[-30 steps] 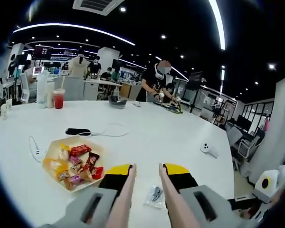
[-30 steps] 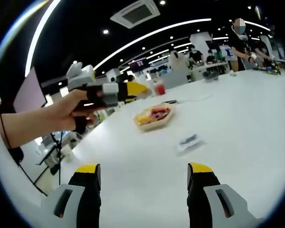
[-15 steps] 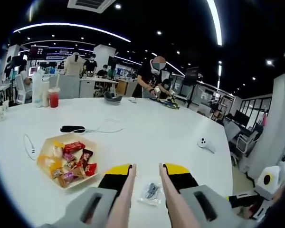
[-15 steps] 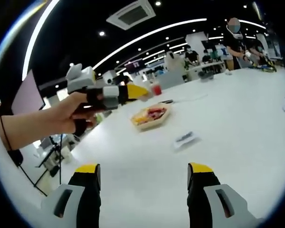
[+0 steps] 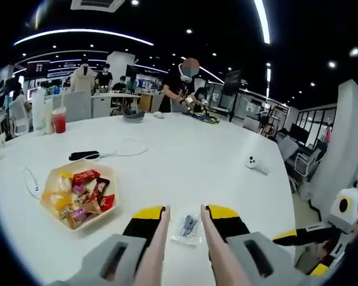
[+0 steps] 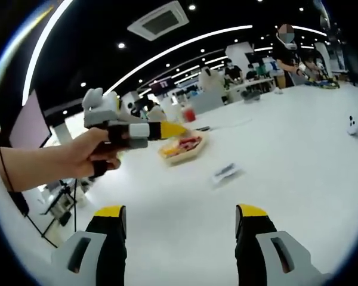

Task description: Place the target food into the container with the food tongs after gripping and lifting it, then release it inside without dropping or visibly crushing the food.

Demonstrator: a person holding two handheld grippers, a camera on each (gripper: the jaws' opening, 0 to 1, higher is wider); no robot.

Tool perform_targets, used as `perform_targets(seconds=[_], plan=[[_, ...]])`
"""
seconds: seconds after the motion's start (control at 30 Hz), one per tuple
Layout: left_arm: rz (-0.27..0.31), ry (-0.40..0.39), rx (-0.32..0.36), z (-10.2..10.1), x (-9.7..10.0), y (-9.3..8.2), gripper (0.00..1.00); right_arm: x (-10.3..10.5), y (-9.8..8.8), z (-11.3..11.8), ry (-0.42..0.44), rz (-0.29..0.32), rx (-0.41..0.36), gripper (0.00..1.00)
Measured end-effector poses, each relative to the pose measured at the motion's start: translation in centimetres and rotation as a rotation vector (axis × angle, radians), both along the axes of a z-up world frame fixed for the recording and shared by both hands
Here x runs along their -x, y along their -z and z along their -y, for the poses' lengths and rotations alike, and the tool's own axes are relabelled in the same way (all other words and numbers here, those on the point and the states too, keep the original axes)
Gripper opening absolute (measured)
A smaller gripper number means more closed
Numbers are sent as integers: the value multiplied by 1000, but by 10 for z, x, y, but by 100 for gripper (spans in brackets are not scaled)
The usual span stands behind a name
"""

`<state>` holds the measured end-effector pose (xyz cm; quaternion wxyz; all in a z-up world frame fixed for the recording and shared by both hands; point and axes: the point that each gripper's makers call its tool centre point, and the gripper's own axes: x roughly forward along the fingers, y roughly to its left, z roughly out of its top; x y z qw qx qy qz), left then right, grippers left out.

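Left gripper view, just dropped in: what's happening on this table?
A person holds a set of tongs in each hand over a white table. The left tongs hover open above a small clear packet, not gripping it. The right tongs are open and empty. A tray of wrapped snacks sits to the left of the packet, apart from it.
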<state>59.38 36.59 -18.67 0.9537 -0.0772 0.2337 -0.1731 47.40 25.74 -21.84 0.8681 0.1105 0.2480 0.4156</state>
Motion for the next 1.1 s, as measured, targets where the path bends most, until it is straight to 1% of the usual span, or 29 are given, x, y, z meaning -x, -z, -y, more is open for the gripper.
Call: perform_targets(seconds=[0.07,0.2,0.37,0.47,0.53,0.63,0.77,0.9,0.97,1.0,1.1], plan=[[-14,1,0,1,-1,6,25,0,3,1,8,-8,5,75],[-16,33,-9,8,-4,11,25,-2,6,4,24,-18,12,75],[-25,92,-32,21,-7,20,26,-4,10,4,34,-29,23,75],[-32,129,-53,28,-9,29,26,-6,10,6,40,-30,28,75],[-46,150,-52,34,-11,35,26,-9,11,9,53,-31,34,75],[-52,180,-68,42,-16,42,26,-12,13,13,68,-39,37,75],[-59,225,-103,50,-21,50,26,-14,18,18,80,-47,46,75],[-77,239,-116,54,-26,59,26,-20,21,21,100,-53,42,75],[-89,255,-145,56,-29,67,26,-23,21,22,113,-56,35,75],[-90,256,-147,56,-30,68,26,-24,21,22,114,-56,35,75],[-104,281,-187,59,-34,80,26,-26,23,23,117,-59,39,75]])
